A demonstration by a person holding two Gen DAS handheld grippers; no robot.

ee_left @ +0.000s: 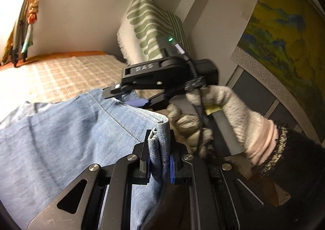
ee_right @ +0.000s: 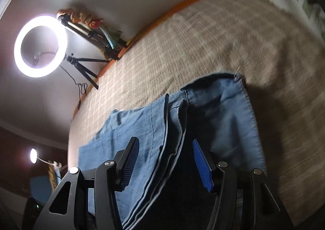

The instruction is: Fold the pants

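The pants [ee_right: 213, 112] are spread on the bed [ee_right: 203, 47]. A bunched hem is clamped in the left gripper [ee_left: 159, 166], anchoring the fabric. The right gripper [ee_right: 165, 161] is released, its jaws parted above stacked edges at 6 o'clock.

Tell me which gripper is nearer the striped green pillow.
Right. The right gripper hovers just below the striped green pillow, while the left gripper sits farther back, clamped on the pants.

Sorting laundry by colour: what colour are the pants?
Light blue denim pants, clearest in the right wrist view.
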